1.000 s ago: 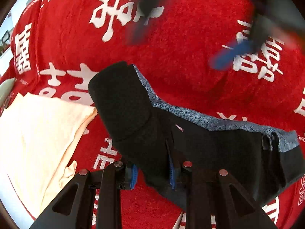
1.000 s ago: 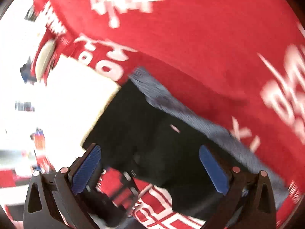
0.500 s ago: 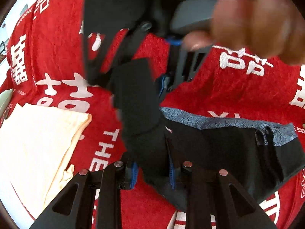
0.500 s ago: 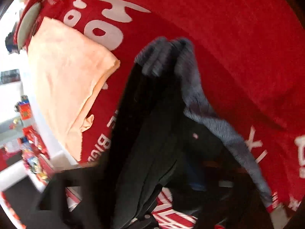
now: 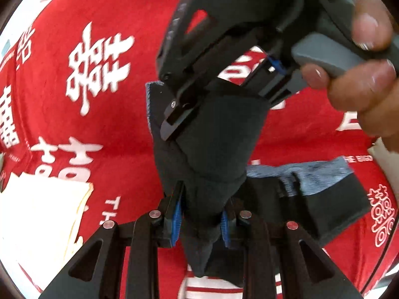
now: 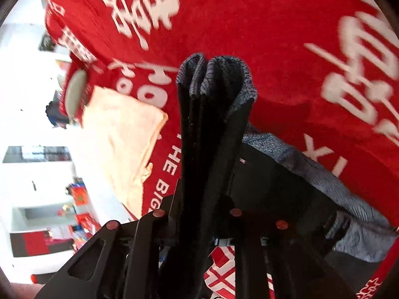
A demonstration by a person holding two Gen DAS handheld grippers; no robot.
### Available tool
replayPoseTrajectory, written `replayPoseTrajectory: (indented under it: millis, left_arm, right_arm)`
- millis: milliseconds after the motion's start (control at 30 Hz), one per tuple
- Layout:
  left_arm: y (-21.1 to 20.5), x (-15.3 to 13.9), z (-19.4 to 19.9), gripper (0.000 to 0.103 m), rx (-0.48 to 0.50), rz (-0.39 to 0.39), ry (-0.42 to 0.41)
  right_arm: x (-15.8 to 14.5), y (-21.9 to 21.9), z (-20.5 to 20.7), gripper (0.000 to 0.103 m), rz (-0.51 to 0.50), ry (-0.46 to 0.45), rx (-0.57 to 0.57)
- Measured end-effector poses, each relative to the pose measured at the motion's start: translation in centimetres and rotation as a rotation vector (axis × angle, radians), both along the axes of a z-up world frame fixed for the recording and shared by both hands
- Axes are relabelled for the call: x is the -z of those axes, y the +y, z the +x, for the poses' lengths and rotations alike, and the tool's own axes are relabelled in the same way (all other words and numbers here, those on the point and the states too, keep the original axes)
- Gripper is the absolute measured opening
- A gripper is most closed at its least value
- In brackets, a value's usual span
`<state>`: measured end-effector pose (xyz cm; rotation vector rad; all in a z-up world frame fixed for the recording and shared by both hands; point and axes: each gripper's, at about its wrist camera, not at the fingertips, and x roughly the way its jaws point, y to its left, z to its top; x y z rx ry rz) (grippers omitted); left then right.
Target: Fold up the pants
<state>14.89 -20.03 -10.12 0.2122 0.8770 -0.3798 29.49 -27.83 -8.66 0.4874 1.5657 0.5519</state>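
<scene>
The black pants with a grey waistband are lifted off the red cloth. My left gripper is shut on a bunched black fold of them. My right gripper, seen in the left wrist view above it, is clamped on the same raised fold. In the right wrist view the pants stand up between my right gripper's closed fingers, grey waistband trailing to the right.
A red cloth with white characters covers the table. A folded cream garment lies at the left, also in the right wrist view. A hand holds the right gripper's handle.
My right gripper came down from above, closed on the raised black fold and lifted it. The left gripper kept its grip and the pants rose with both.
</scene>
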Motion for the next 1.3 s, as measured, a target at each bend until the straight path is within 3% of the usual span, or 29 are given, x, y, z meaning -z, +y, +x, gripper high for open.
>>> replayPoseTrajectory:
  millis: [300,533,933,1133,1300]
  left_arm:
    - [-7.8,-2.7,-4.0,0.027,0.175,0.027,-0.03]
    - [-14.7,-2.5,-7.5,0.027,0.292,0.06,-0.018]
    - [-24.2,3.0,-11.8,0.027,0.416,0.159,0.076]
    - [-26.3,6.2,-13.7,0.027,0.45,0.221,0.102]
    - [-26.8,7.3,-14.1,0.027,0.454,0.258,0.1]
  right_arm:
    - [-2.9,-12.0,-5.9,0.019,0.107,-0.072,0.199]
    - [-2.5,-20.0,-11.2,0.019,0.148,-0.083,0.346]
    - [4.3,-29.1,-18.2,0.019,0.117,-0.042,0.511]
    - [8.5,-31.2,-20.3,0.022,0.081,-0.008,0.52]
    - [10.4,-31.4,-21.3,0.026,0.078,-0.008,0.538]
